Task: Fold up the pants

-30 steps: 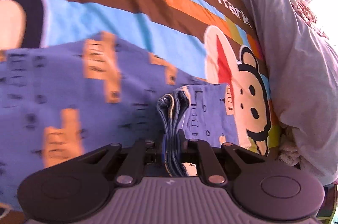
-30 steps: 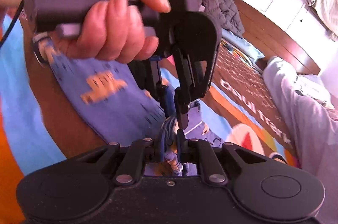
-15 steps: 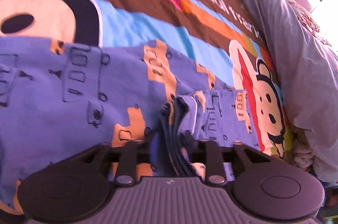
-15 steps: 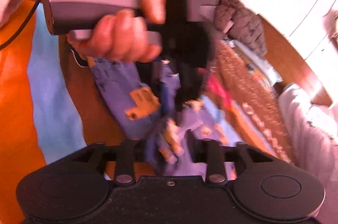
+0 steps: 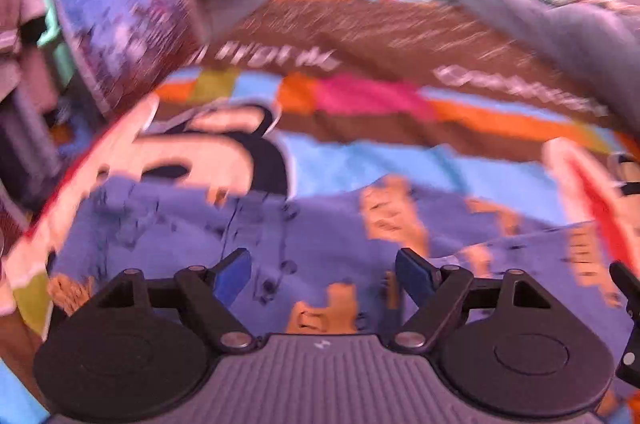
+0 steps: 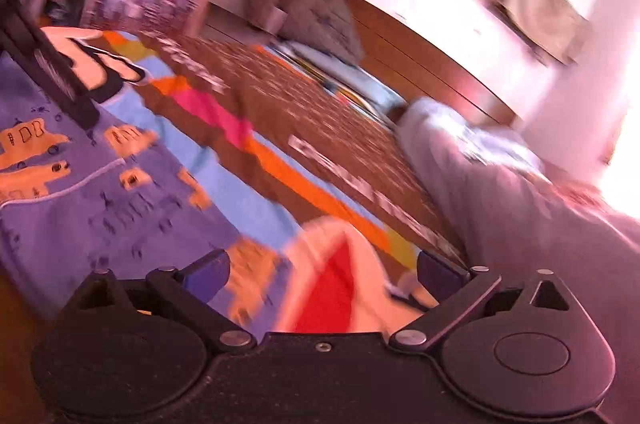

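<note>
The pants (image 5: 280,236) are purple-blue with orange vehicle prints and lie spread on the cartoon bedspread (image 5: 360,160). My left gripper (image 5: 324,272) hovers over them, its jaws opening wide, with no cloth pinched between the blue pads (image 5: 232,272). In the right wrist view the pants (image 6: 120,192) lie to the left. My right gripper (image 6: 320,276) is also opening, nothing gripped, above the pants' edge and a red and cream cartoon patch. The dark bar at the upper left of that view is part of the left gripper (image 6: 48,72). Both views are blurred.
A grey-lilac duvet (image 6: 500,192) is heaped along the right side of the bed. A wooden headboard (image 6: 420,64) and a dark grey garment (image 6: 312,8) are at the far end. A purple patterned panel (image 5: 112,4) stands at the left.
Both grippers let go of the bunched pants edge and opened wide. The pants dropped flat onto the bedspread. Both views swung up towards the headboard, and the right gripper moved right, away from the left hand.
</note>
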